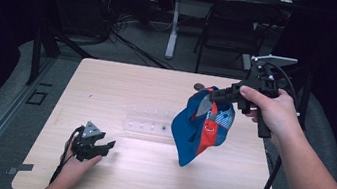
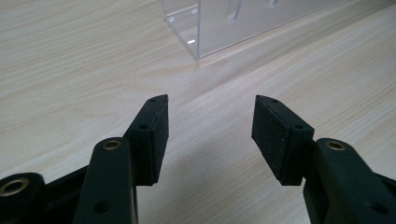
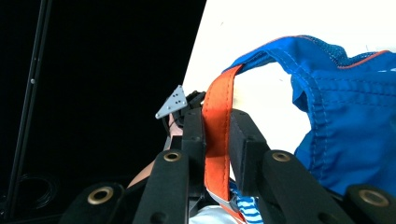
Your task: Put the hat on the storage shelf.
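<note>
A blue cap (image 1: 200, 129) is held up above the right half of the wooden table (image 1: 107, 85), clear of its surface; its orange strap (image 3: 217, 135) is pinched between the pressed-together jaws of the right gripper (image 1: 217, 95); the left gripper (image 1: 107, 146) is rested low near the table's front left, its jaws spread with nothing between them; a clear plastic stand (image 1: 149, 123) is seen just beyond it, near the cap.
</note>
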Tool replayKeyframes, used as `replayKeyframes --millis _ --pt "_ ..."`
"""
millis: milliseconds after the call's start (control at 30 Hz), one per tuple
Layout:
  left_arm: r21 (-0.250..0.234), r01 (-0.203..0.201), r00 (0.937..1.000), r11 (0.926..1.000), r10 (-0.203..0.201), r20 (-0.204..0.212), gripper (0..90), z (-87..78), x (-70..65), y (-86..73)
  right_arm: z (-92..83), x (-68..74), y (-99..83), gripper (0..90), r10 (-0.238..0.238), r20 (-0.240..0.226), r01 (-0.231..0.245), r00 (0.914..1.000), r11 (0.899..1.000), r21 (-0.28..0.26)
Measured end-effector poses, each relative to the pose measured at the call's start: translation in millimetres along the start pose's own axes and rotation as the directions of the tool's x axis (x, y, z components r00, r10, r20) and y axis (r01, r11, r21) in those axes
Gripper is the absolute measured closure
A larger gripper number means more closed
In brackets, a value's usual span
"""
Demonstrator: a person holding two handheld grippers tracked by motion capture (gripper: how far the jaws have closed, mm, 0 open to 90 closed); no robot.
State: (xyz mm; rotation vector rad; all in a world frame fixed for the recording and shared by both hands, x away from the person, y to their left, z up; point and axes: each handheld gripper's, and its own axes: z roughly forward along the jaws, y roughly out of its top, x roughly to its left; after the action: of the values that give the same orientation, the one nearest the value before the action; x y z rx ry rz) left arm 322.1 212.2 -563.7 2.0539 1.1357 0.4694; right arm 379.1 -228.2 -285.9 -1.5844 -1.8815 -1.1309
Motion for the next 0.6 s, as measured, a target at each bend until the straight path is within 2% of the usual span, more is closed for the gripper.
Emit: replayKeyframes --millis 200,600 --pt "-0.004 -0.008 0.9999 1.0 0.008 0.008 46.6 -1.6 -2.3 1.2 -1.4 5.3 7.8 78.1 -0.004 -0.011 0.003 0.9999 1.0 -0.025" --pt "-0.073 -0.042 0.9987 0.9965 0.044 0.026 46.6 -6.7 -15.9 12.3 4.2 10.6 25.8 78.1 -0.007 -0.041 0.004 0.9991 0.998 -0.067"
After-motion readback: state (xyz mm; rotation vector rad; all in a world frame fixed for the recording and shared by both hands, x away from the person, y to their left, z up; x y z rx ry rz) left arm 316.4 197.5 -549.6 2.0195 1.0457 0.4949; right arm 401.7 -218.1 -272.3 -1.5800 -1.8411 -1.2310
